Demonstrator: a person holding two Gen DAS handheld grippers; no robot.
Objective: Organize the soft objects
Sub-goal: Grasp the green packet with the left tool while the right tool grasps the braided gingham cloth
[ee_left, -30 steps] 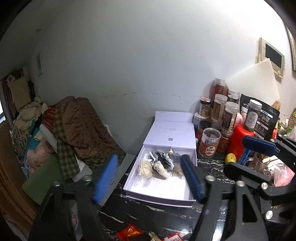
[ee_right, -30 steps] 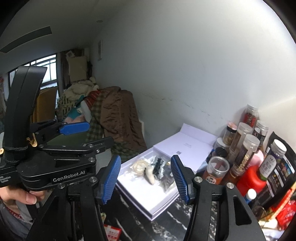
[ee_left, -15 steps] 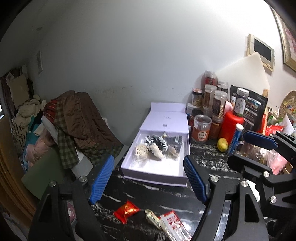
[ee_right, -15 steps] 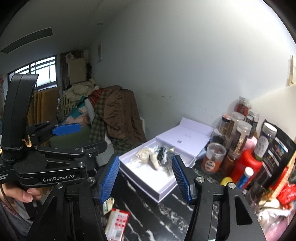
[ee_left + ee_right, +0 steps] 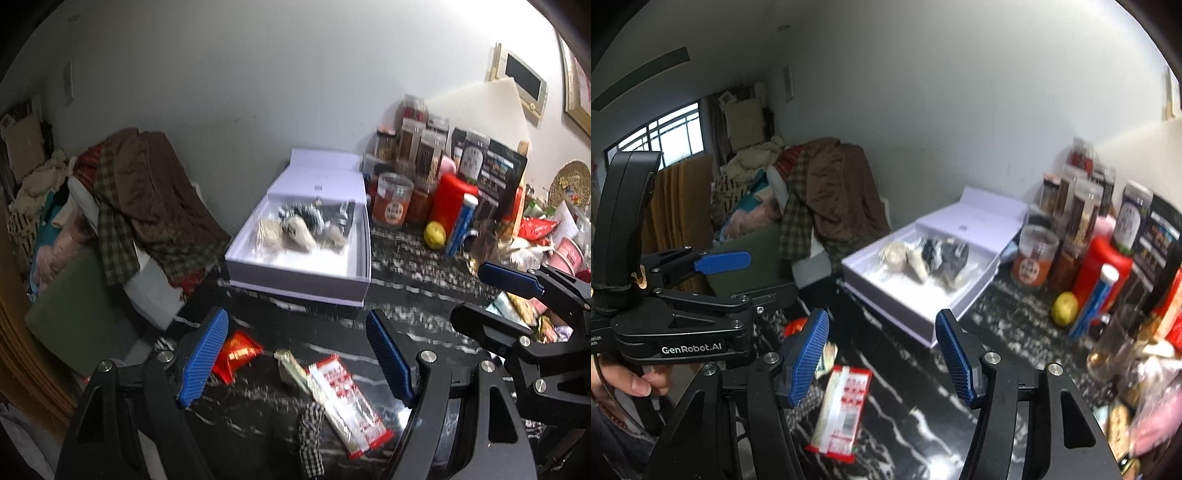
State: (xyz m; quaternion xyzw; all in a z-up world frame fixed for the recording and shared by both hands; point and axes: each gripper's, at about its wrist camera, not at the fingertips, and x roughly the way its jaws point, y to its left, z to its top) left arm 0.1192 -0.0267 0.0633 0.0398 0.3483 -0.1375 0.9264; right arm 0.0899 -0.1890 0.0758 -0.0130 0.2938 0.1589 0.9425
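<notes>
An open white box (image 5: 295, 275) (image 5: 886, 291) sits on the black marble counter and holds several soft items (image 5: 299, 225) (image 5: 923, 254), cream, striped and dark. My left gripper (image 5: 295, 354) is open and empty, held above the counter's near part. A black-and-white checked soft piece (image 5: 310, 435) lies on the counter just below it. My right gripper (image 5: 881, 356) is open and empty, short of the box. The left gripper also shows in the right wrist view (image 5: 720, 260), at the left.
Snack packets lie on the counter: a red one (image 5: 238, 354), a red-and-white one (image 5: 345, 402) (image 5: 844, 410). Jars, a red bottle (image 5: 452, 201) and a lemon (image 5: 435, 233) crowd the right side. A pile of clothes (image 5: 147, 199) lies left of the counter.
Both grippers have pulled back from the box. The box looks smaller and farther, and the snack packets and checked piece have come into view.
</notes>
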